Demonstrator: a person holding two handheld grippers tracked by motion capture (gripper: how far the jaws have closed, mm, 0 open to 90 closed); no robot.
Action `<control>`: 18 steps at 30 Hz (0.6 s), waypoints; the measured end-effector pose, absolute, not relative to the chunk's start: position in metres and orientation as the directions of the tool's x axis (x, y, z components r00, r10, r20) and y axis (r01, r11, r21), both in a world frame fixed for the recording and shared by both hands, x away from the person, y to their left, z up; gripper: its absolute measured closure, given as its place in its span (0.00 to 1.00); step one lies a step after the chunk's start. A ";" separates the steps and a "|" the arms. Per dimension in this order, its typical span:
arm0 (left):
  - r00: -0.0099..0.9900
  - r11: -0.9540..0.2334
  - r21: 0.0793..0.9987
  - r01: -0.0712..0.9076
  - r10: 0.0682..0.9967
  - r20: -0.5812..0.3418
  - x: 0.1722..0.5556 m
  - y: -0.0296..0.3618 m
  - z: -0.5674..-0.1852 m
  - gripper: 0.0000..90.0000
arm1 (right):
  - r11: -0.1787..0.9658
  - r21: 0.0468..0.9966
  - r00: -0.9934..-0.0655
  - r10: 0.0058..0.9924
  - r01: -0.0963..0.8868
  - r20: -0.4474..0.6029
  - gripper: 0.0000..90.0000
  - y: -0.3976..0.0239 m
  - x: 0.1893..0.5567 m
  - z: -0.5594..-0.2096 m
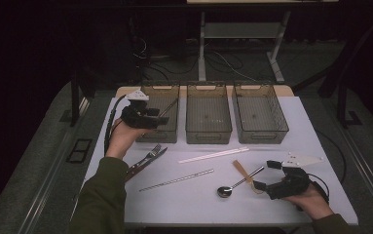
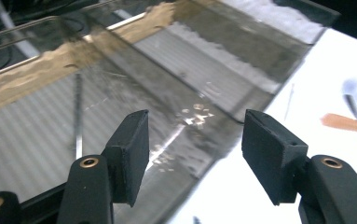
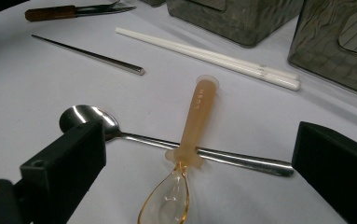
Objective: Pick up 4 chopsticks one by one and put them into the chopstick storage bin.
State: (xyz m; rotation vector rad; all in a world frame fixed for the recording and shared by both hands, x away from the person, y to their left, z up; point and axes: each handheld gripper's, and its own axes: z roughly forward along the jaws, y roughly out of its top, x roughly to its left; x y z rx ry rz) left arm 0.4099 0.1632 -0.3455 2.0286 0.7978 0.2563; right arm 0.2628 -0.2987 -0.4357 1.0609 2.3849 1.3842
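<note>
My left gripper (image 1: 151,118) hovers over the left bin (image 1: 163,135), one of three clear grey bins; its jaws stand open with nothing between them (image 2: 195,128). A thin metal stick (image 2: 78,116) lies inside that bin. Low over the table near the front right, my right gripper (image 1: 265,175) is open wide (image 3: 199,140). Its jaws straddle an amber plastic spoon (image 3: 195,122) that lies across the handle of a metal spoon (image 3: 87,116), touching neither. Both spoons (image 1: 237,184) lie just left of that gripper.
The middle bin (image 1: 208,134) and right bin (image 1: 261,131) stand at the back of the white table (image 1: 198,204). White chopsticks (image 1: 213,155), a single metal chopstick (image 1: 177,180) and a wooden-handled fork and knife (image 1: 147,160) lie on the table.
</note>
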 end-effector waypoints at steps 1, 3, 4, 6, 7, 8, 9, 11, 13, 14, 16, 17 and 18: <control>0.777 -0.378 0.819 0.432 0.617 -0.126 0.406 0.162 -0.345 0.44 | 0.310 0.816 -0.727 0.662 0.487 0.183 0.03 -0.299 0.263 -0.436; 0.790 -0.385 0.821 0.422 0.601 -0.124 0.398 0.158 -0.346 0.44 | 0.310 0.816 -0.726 0.663 0.488 0.182 0.03 -0.299 0.263 -0.436; 0.796 -0.391 0.821 0.416 0.593 -0.121 0.394 0.157 -0.347 0.44 | 0.309 0.816 -0.725 0.664 0.488 0.182 0.03 -0.299 0.263 -0.436; 0.805 -0.396 0.824 0.404 0.582 -0.115 0.385 0.152 -0.349 0.45 | 0.308 0.817 -0.725 0.664 0.488 0.183 0.03 -0.299 0.263 -0.436; 0.812 -0.405 0.823 0.398 0.574 -0.111 0.381 0.150 -0.350 0.45 | 0.309 0.817 -0.726 0.664 0.488 0.183 0.03 -0.299 0.263 -0.436; 0.816 -0.412 0.823 0.392 0.568 -0.105 0.377 0.147 -0.351 0.45 | 0.308 0.817 -0.725 0.664 0.488 0.183 0.03 -0.299 0.263 -0.436; 0.821 -0.416 0.822 0.388 0.562 -0.103 0.373 0.144 -0.351 0.45 | 0.308 0.817 -0.726 0.663 0.487 0.182 0.03 -0.299 0.263 -0.436; 0.828 -0.426 0.820 0.382 0.552 -0.099 0.365 0.139 -0.354 0.46 | 0.309 0.818 -0.727 0.663 0.484 0.180 0.03 -0.299 0.263 -0.436; 0.838 -0.426 0.823 0.376 0.536 -0.104 0.358 0.135 -0.356 0.48 | 0.308 0.819 -0.727 0.663 0.485 0.181 0.03 -0.299 0.262 -0.436; 0.841 -0.427 0.825 0.371 0.531 -0.103 0.354 0.133 -0.357 0.49 | 0.309 0.818 -0.727 0.663 0.485 0.181 0.03 -0.299 0.262 -0.435; 0.849 -0.422 0.831 0.363 0.516 -0.109 0.347 0.129 -0.360 0.51 | 0.308 0.819 -0.726 0.663 0.485 0.181 0.03 -0.299 0.262 -0.435; 0.852 -0.422 0.831 0.363 0.511 -0.113 0.344 0.127 -0.362 0.53 | 0.307 0.819 -0.727 0.663 0.485 0.181 0.03 -0.299 0.262 -0.435; 0.856 -0.431 0.828 0.359 0.505 -0.109 0.341 0.125 -0.364 0.55 | 0.308 0.819 -0.727 0.663 0.484 0.180 0.03 -0.299 0.262 -0.435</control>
